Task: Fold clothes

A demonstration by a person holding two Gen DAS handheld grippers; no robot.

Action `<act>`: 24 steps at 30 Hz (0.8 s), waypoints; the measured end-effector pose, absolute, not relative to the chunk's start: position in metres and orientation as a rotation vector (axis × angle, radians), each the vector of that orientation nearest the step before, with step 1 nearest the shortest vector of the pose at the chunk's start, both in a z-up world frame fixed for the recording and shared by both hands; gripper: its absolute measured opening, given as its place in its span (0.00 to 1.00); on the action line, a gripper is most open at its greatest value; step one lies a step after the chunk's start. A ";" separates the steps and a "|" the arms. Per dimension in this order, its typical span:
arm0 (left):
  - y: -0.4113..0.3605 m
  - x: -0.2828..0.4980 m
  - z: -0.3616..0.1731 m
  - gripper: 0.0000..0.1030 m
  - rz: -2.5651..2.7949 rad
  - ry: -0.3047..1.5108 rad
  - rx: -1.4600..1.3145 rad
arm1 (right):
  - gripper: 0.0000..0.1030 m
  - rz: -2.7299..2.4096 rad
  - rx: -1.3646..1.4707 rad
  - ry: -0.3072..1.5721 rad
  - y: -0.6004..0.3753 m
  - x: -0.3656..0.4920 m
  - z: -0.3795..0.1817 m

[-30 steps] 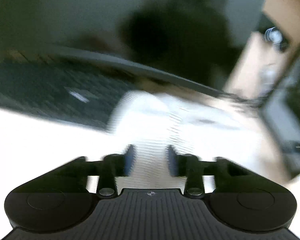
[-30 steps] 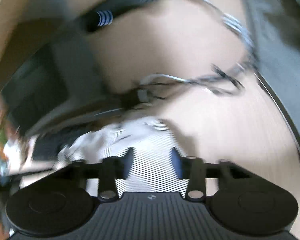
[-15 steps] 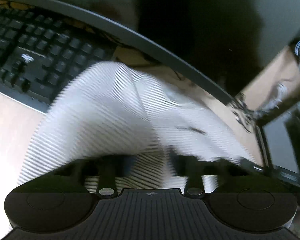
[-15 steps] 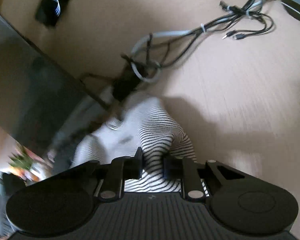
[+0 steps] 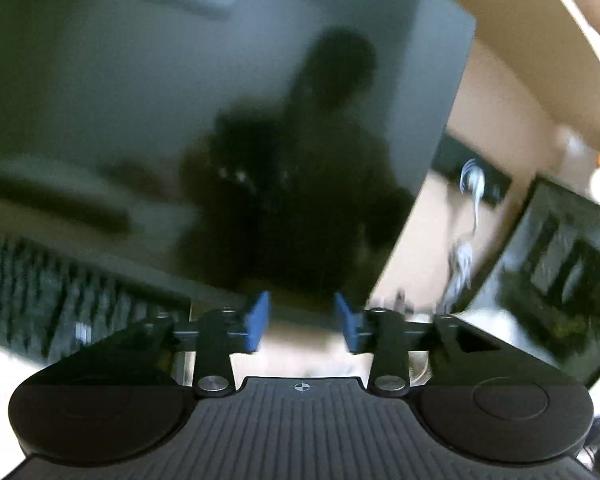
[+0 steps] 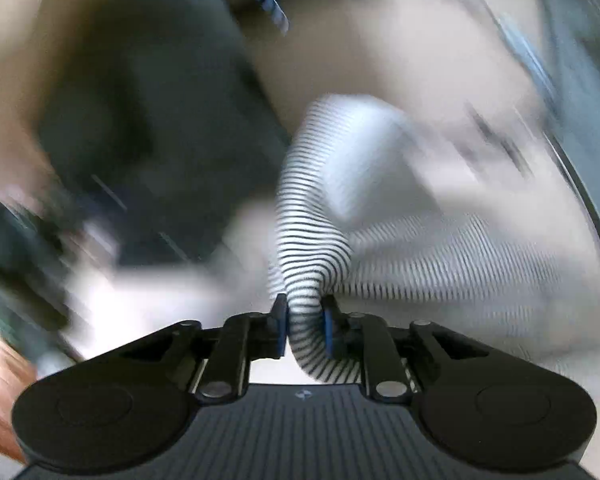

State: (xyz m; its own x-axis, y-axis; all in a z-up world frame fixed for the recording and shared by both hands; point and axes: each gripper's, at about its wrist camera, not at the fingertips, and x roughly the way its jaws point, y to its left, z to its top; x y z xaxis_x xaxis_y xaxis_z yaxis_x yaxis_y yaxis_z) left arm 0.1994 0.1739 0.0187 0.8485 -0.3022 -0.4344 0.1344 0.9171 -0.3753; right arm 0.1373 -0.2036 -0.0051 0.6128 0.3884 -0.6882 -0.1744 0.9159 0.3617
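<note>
A white garment with thin black stripes point(image 6: 312, 240) fills the middle and right of the right wrist view, bunched into a roll that runs down between the blue pads. My right gripper point(image 6: 305, 326) is shut on that roll of cloth. The rest of the garment point(image 6: 452, 256) spreads to the right over the tan desk, blurred by motion. In the left wrist view my left gripper point(image 5: 302, 322) stands open with nothing between its blue pads point(image 5: 258, 320). No cloth shows in that view.
A large dark monitor point(image 5: 220, 120) fills the left wrist view, mirroring a person's dark outline. A black keyboard point(image 5: 40, 284) lies at lower left. A second screen point(image 5: 572, 272) and pale cables point(image 5: 466, 236) stand at right. A dark panel point(image 6: 148, 140) sits left of the garment.
My left gripper has let go of the striped cloth, opened and swung up toward the monitor. My right gripper stays shut on the garment and has moved with it.
</note>
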 end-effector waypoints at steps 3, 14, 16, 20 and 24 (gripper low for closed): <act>0.171 0.196 -0.005 0.57 -0.256 0.614 -0.338 | 0.20 0.161 0.203 1.022 -0.211 0.110 -0.048; 0.127 0.187 -0.028 0.90 -0.339 0.727 -0.181 | 0.58 0.439 -0.263 0.624 -0.127 0.136 0.023; 0.125 0.180 -0.028 0.92 -0.335 0.722 -0.147 | 0.58 0.517 -0.416 0.640 -0.084 0.152 -0.007; 0.121 0.180 -0.025 0.92 -0.297 0.736 -0.079 | 0.50 0.508 -0.757 0.681 -0.020 0.189 -0.069; 0.117 0.179 -0.020 0.94 -0.313 0.720 -0.043 | 0.18 0.492 -0.790 0.681 -0.036 0.191 -0.065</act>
